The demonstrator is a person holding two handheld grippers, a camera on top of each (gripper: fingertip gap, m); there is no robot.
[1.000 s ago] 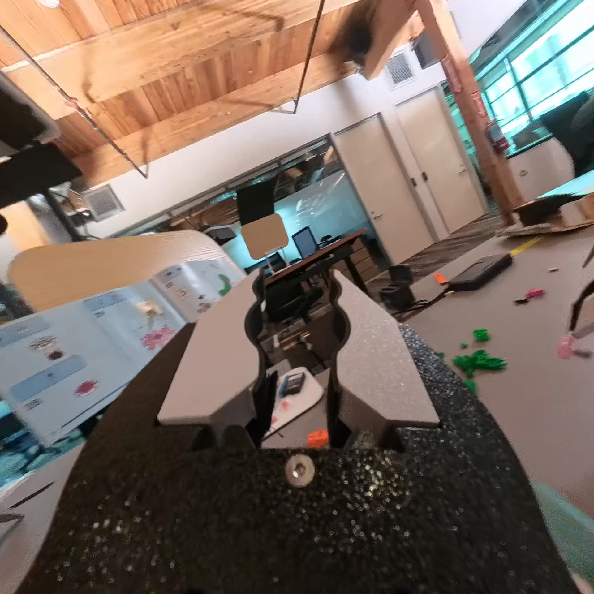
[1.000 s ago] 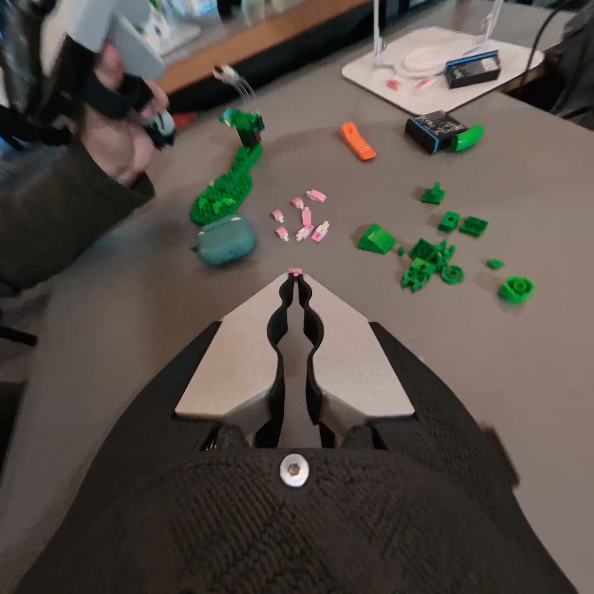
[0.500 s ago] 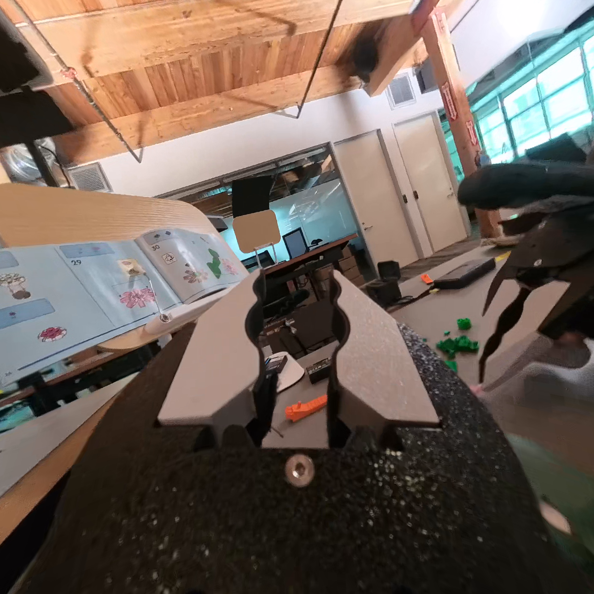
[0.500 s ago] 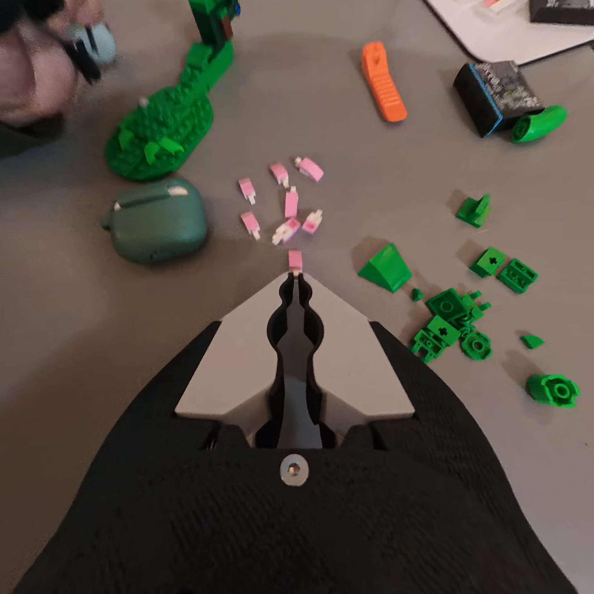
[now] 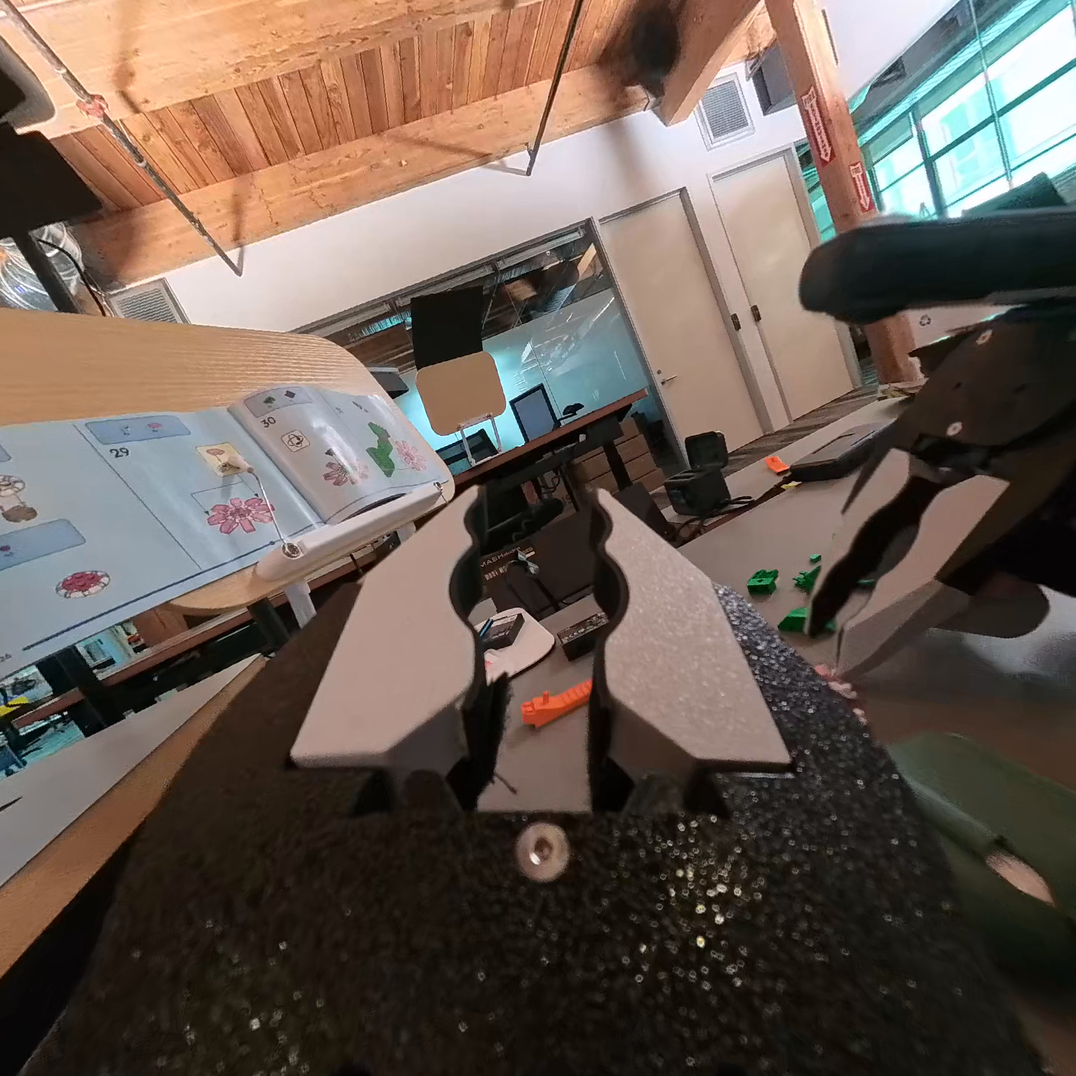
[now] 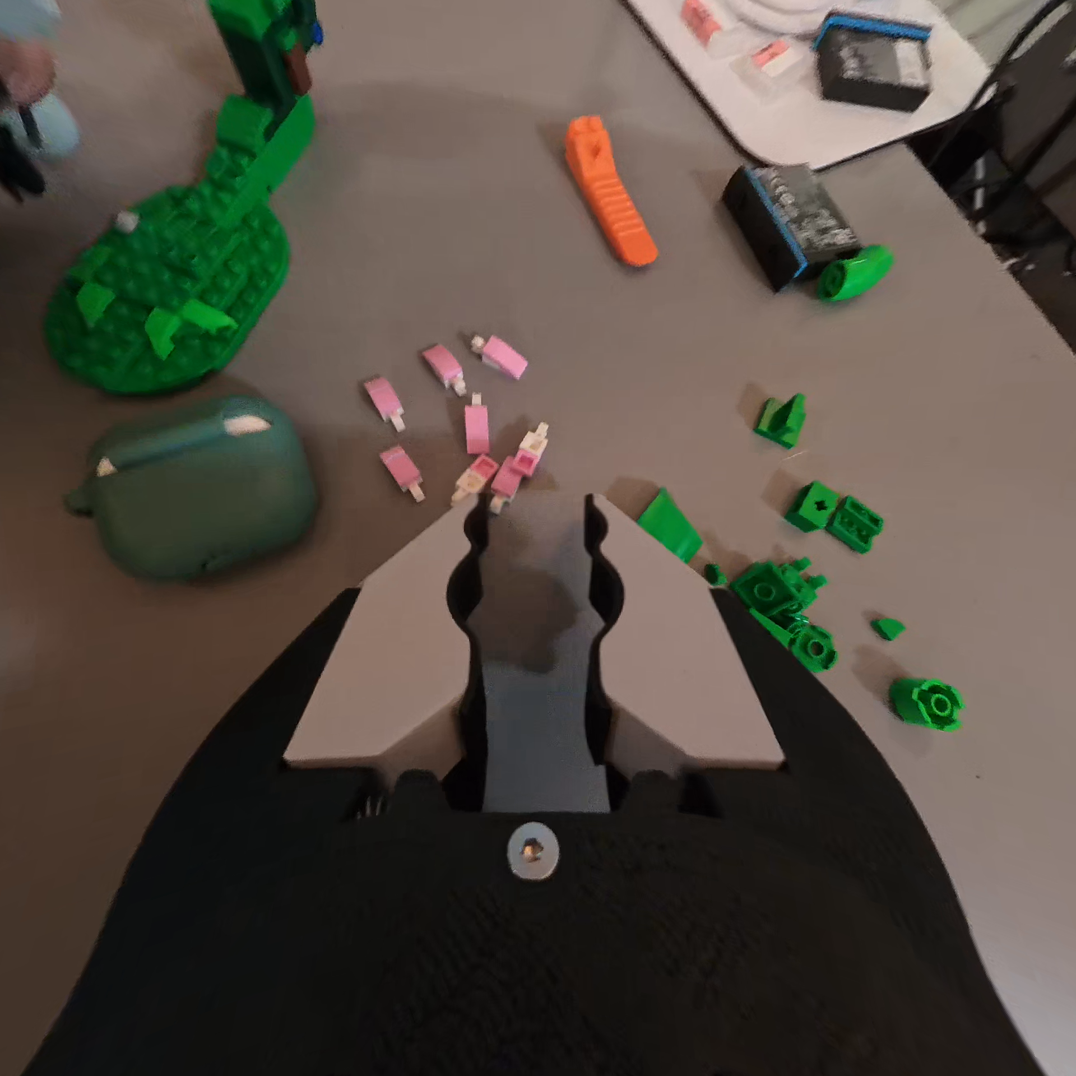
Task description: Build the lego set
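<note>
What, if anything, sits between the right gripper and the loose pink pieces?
Nothing visible: the right gripper is open just short of the pink pieces, with only bare table between. The teal case lies off to its left.

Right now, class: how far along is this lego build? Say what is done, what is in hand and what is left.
Done: the green base stands assembled, with a stem rising from it. In hand: nothing; the right claw is open just short of the pink petal pieces, and the left claw is open and raised. Left: the pink petals and the loose green pieces lie unattached on the table.
</note>
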